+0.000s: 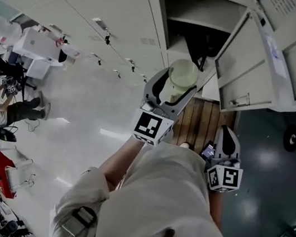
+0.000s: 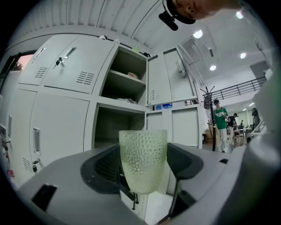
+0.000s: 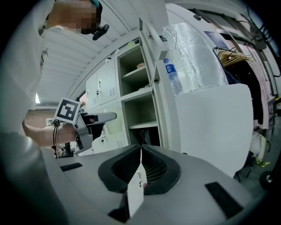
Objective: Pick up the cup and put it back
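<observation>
I have the dimpled, pale translucent cup (image 2: 143,154) grasped in the left hand-held gripper (image 1: 177,85). Its jaws stand wide, with the pads pressed on either side of the cup's body. The cup is upright and clear of any surface, so I judge the pick-up half of the job done. In the head view the cup sits at 12 o'clock from my torso. The open locker compartment (image 1: 207,37) lies just beyond it, again towards 12 o'clock, and the swung-out locker door (image 1: 243,75) is at about 2 o'clock. From the left gripper view the empty lower shelf (image 2: 115,127) shows behind the cup at roughly 10 o'clock. What is left, as I read it, is to carry the cup in, set it down on a shelf and let go. I cannot say which shelf it belongs on. The right hand-held gripper (image 3: 141,151) sits at 4 o'clock from the cup in the head view. It is clenched, and pinched between its jaws is what looks like a thin white card (image 3: 136,189), though the view is too close for me to be sure what it is.
</observation>
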Demonstrator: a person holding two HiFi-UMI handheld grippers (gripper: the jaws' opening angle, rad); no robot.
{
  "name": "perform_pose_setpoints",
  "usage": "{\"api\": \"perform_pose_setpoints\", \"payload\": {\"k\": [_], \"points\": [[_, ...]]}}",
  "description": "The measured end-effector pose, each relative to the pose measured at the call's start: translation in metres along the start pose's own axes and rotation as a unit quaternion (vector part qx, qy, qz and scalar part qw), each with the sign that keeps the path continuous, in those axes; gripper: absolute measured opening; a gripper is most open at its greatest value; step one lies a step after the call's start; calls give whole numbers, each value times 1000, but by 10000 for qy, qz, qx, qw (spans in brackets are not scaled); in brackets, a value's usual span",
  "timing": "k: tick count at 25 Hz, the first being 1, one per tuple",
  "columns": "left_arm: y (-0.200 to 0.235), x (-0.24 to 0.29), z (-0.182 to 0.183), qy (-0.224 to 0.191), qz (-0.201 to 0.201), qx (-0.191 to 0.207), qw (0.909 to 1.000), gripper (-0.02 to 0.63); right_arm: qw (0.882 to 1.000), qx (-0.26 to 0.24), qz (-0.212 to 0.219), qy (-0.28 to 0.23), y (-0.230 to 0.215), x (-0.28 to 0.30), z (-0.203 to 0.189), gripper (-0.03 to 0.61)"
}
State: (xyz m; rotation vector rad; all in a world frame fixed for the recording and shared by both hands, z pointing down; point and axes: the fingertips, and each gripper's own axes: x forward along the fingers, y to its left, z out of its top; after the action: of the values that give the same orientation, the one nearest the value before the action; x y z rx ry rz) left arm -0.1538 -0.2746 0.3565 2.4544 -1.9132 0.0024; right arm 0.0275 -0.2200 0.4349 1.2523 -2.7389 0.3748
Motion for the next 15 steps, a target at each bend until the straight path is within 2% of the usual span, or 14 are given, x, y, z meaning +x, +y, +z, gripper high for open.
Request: {"api": "perform_pose_setpoints", "payload": {"k": [4,10,15], "points": [[19,39,1,0,-209,45,9998,332,9996,55,-262,14,-6,22,3,26],[50,102,12,-78,-462,348,9983,331,9987,54,-504,-1,-4,57,8,26],[72,158,17,5,-542,541,9971,331,9949,164,-995,-53,-6,65,13,26]]}}
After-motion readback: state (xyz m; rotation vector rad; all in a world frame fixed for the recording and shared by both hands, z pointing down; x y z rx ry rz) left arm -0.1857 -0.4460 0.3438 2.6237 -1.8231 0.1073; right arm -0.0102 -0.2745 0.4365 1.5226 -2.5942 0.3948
